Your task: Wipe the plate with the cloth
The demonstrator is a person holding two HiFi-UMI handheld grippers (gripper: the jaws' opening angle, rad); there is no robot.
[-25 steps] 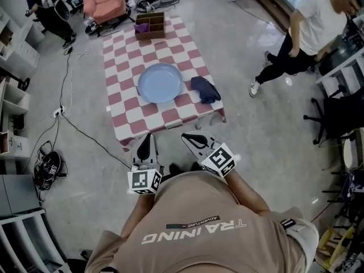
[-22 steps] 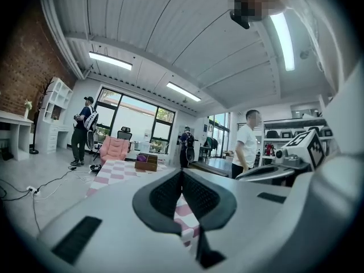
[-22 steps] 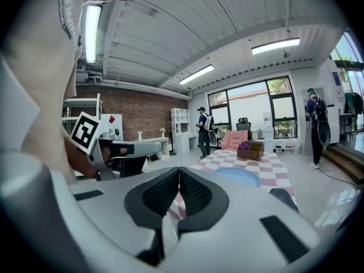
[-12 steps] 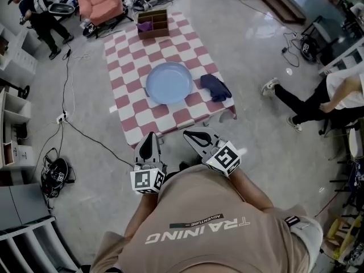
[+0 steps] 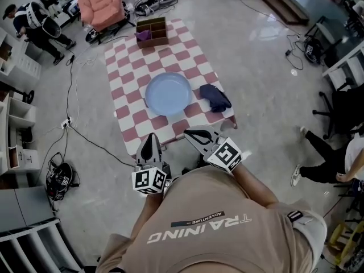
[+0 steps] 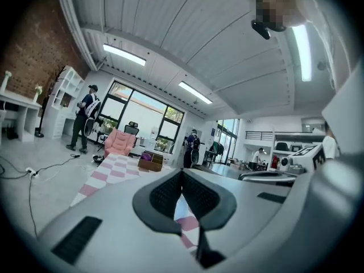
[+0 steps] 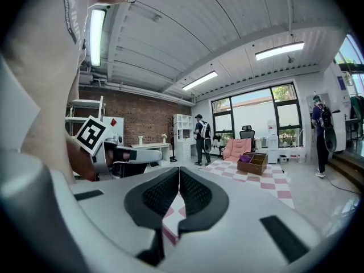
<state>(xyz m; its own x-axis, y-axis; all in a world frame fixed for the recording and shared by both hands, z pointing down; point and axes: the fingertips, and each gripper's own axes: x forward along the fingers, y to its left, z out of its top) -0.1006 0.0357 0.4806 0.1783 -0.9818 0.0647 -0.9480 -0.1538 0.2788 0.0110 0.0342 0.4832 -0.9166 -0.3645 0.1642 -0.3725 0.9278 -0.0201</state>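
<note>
A round pale blue plate (image 5: 168, 92) lies in the middle of a low table (image 5: 128, 67) covered with a red and white checked cloth. A dark blue cloth (image 5: 215, 97) lies crumpled to the plate's right, near the table's right edge. My left gripper (image 5: 151, 143) hovers just short of the table's near edge, jaws shut and empty. My right gripper (image 5: 193, 135) is beside it, at the near edge, also shut on nothing. In the left gripper view (image 6: 182, 178) and the right gripper view (image 7: 179, 178) the pads meet, with the checked table beyond.
A brown wooden divided box (image 5: 151, 30) stands at the table's far end. A pink armchair (image 5: 102, 3) is behind it. Cables (image 5: 74, 127) run over the floor to the left. A person (image 5: 35, 24) stands at far left; shelves (image 5: 17, 124) line the left wall.
The table has come nearer to both grippers, which now reach its near edge. The person at the right has moved off toward the lower right corner. Both jaws stayed shut.
</note>
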